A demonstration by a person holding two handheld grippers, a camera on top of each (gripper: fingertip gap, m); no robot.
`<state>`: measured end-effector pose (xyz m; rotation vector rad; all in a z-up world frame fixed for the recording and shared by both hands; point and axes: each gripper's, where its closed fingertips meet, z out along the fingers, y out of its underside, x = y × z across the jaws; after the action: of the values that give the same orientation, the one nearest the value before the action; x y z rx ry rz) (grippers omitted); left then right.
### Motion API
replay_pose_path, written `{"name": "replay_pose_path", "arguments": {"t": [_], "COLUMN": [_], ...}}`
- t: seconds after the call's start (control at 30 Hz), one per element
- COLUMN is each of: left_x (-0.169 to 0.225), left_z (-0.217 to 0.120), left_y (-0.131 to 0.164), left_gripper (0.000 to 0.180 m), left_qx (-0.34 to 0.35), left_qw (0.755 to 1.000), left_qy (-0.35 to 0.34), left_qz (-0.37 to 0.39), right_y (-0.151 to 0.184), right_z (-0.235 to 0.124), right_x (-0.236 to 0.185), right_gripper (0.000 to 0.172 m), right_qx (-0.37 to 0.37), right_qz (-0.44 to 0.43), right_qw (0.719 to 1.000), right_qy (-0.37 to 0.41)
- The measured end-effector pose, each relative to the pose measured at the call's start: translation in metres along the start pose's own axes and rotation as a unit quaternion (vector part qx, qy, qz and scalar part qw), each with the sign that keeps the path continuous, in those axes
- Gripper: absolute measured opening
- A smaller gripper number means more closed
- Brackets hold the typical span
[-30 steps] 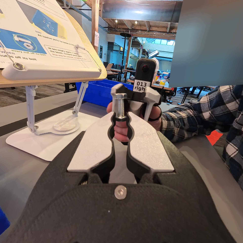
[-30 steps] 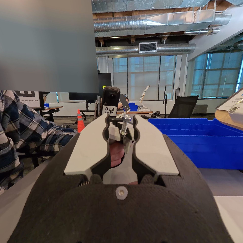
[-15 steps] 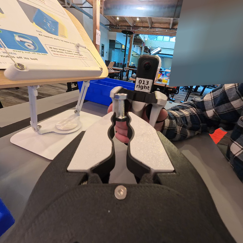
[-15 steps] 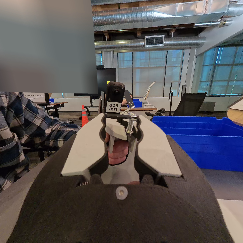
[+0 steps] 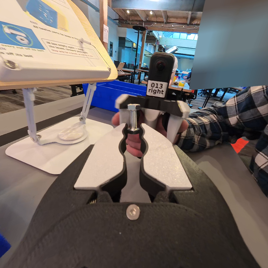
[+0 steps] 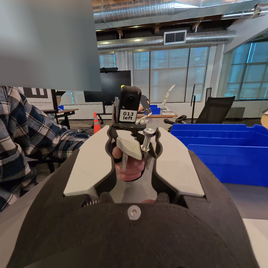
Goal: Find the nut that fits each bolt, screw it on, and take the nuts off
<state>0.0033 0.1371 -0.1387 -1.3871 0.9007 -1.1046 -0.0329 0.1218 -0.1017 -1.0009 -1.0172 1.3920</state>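
The bolt (image 5: 133, 117) stands upright at the tip of your left gripper (image 5: 133, 130), head up, its long axis running straight up out of the jaws. The left jaws are pinched on the nut (image 5: 133, 129) threaded at the bolt's lower end, one pad on each side of it, so the shank and hex head rise free above the fingertips.

Moving right, your right gripper (image 6: 132, 136) faces the left one head-on with its jaws spread wide and holding nothing. From its own view the bolt (image 6: 147, 140) sits between the fingertips but well off centre, just beside the right-hand finger (image 6: 161, 137) and leaning a little, with a broad gap to the other finger.

The bolt head is the free end, and the right gripper is the one nearer to it. I judge you would need to shift the right gripper sideways to centre the head before closing, then turn about that vertical axis.
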Motion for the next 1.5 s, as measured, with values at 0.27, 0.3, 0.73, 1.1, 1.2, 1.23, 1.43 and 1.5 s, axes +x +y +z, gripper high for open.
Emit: {"name": "replay_pose_path", "arguments": {"t": [0.27, 0.3, 0.73, 1.1, 1.2, 1.23, 1.43, 1.5], "left_x": [-0.01, -0.009, -0.015, -0.008, -0.01, -0.011, -0.007, -0.006], "left_z": [-0.008, -0.007, -0.01, -0.003, -0.006, -0.007, -0.002, -0.001], "left_y": [-0.005, -0.004, -0.008, 0.0, -0.005, -0.005, 0.0, 0.001], "left_gripper": [0.014, 0.014, 0.014, 0.014, 0.014, 0.014, 0.014, 0.014], "left_qx": [0.013, 0.012, 0.017, 0.001, 0.011, 0.009, 0.002, -0.001], "left_qw": [1.0, 1.0, 0.999, 1.0, 1.0, 1.0, 1.0, 1.0], "left_qy": [-0.016, -0.014, -0.028, -0.016, -0.021, -0.024, -0.013, -0.012], "left_qz": [-0.013, -0.012, -0.014, -0.008, -0.009, -0.01, -0.011, -0.008], "right_y": [-0.009, -0.007, -0.008, 0.003, -0.003, -0.007, 0.001, 0.004], "right_z": [-0.008, -0.008, -0.007, 0.001, -0.005, -0.008, -0.004, 0.0], "right_x": [0.008, 0.01, -0.005, 0.002, -0.001, -0.004, 0.012, 0.01], "right_gripper": [0.054, 0.058, 0.027, 0.063, 0.032, 0.024, 0.066, 0.07], "right_qx": [0.02, 0.019, 0.021, -0.005, 0.013, 0.021, 0.007, -0.003], "right_qz": [-0.008, -0.002, -0.003, 0.019, 0.003, 0.0, 0.019, 0.023], "right_qw": [1.0, 1.0, 0.999, 1.0, 1.0, 0.999, 1.0, 1.0], "right_qy": [0.013, 0.019, -0.037, -0.013, -0.026, -0.041, 0.01, 0.002]}}
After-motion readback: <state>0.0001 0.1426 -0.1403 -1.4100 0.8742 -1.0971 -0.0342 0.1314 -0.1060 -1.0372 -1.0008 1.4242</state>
